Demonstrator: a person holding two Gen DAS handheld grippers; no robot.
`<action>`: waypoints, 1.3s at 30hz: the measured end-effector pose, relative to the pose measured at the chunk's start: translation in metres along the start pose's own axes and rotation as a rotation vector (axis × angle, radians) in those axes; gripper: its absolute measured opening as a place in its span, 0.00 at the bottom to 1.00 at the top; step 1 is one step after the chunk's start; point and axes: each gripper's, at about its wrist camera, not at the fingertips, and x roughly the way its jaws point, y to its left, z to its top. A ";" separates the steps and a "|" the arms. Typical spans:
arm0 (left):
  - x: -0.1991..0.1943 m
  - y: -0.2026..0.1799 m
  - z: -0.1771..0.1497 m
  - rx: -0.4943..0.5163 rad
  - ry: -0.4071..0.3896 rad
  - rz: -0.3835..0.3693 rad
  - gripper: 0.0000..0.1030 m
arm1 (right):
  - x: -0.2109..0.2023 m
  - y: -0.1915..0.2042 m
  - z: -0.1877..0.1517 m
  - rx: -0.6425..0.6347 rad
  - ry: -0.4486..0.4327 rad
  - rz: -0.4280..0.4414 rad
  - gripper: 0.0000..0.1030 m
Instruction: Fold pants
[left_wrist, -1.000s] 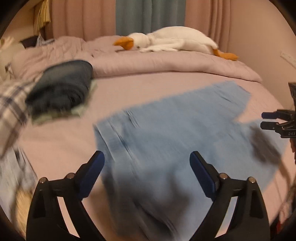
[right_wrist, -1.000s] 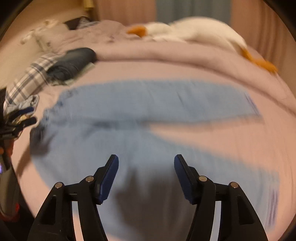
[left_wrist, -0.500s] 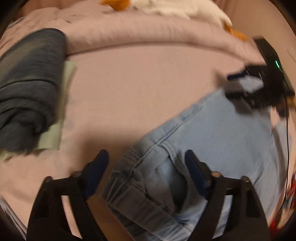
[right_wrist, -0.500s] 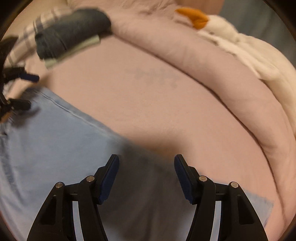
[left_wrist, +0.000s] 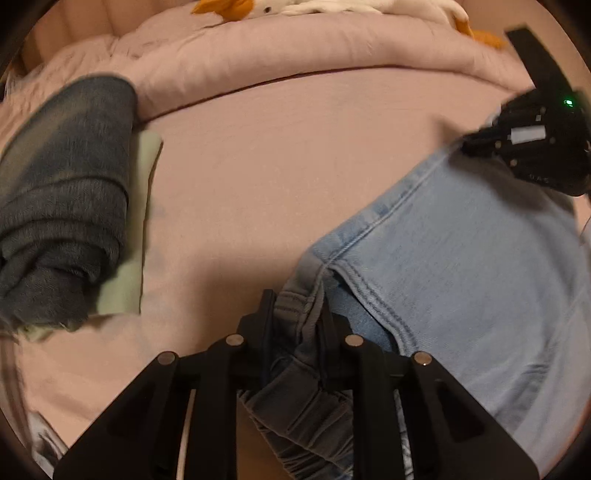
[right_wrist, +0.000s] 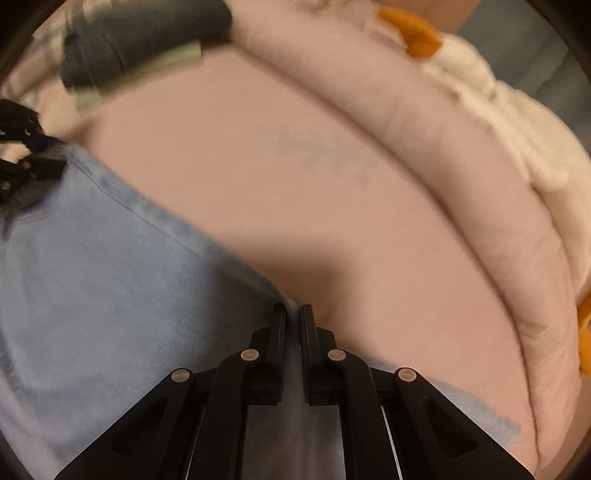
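Denim is caught at both ends now: the left gripper (left_wrist: 295, 317) has just clamped the waistband of the pants (left_wrist: 461, 258) at lower centre, the right gripper (right_wrist: 293, 321) has just pinched a leg edge. Lifting to fold looks next.

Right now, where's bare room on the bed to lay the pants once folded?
Bare sheet lies between the folded dark clothes, the rolled blanket and the jeans. It is crowded at the clothes pile and under the jeans.
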 end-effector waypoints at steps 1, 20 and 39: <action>-0.004 -0.003 0.000 -0.002 -0.002 0.008 0.19 | -0.002 0.011 -0.001 -0.037 -0.014 -0.049 0.05; -0.216 -0.099 -0.138 0.389 -0.457 0.197 0.18 | -0.241 0.052 -0.143 0.019 -0.422 -0.242 0.05; -0.182 -0.094 -0.159 0.479 -0.527 0.559 0.20 | -0.209 0.117 -0.185 0.023 -0.328 -0.114 0.05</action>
